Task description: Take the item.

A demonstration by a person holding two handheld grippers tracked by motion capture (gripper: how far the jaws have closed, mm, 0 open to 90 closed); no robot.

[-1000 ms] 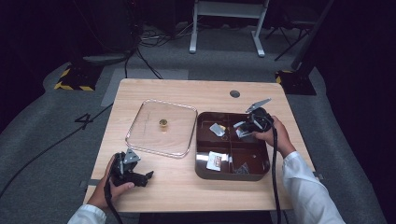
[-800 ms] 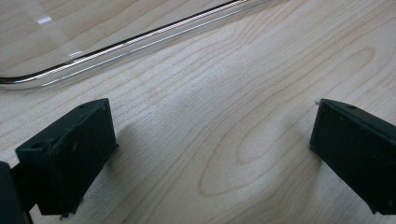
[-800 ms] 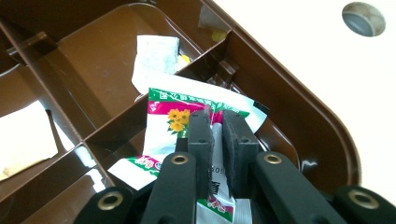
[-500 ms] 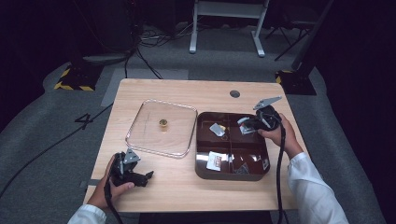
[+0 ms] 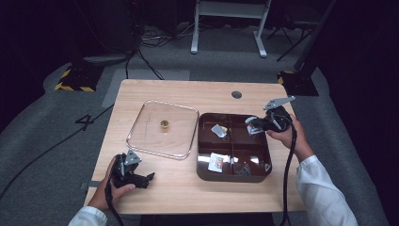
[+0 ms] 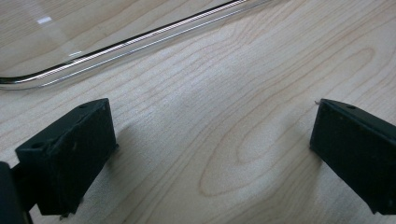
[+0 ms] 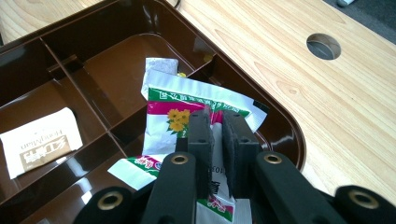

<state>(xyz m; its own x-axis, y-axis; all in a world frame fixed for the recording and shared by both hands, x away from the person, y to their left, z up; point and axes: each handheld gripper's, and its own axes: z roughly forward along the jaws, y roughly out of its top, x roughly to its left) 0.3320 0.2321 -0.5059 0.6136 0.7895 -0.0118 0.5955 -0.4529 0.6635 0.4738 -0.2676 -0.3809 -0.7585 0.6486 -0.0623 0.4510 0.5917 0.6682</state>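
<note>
Since the earlier frames, my right gripper (image 5: 252, 126) has lifted a little toward the upper right of the high view, carrying its sachet clear of the tray floor; its jaws are pinched nearly together on the flowered sachet (image 7: 187, 114), which hangs above the far right compartment of the brown divided tray (image 5: 202, 165); I judge the packet light, thin and floppy, its foil slick, so it may twist or slip unless held by the flat middle or a sealed edge, as I hold it. Beneath it lies a small white packet (image 7: 161, 65); a labelled white sachet (image 7: 39, 140) rests at the left of the right gripper view. My left gripper (image 5: 143, 179) sits low at the lower left, jaws wide and empty, just beside the clear lid (image 6: 121, 44) on the wooden table (image 5: 188, 197).
</note>
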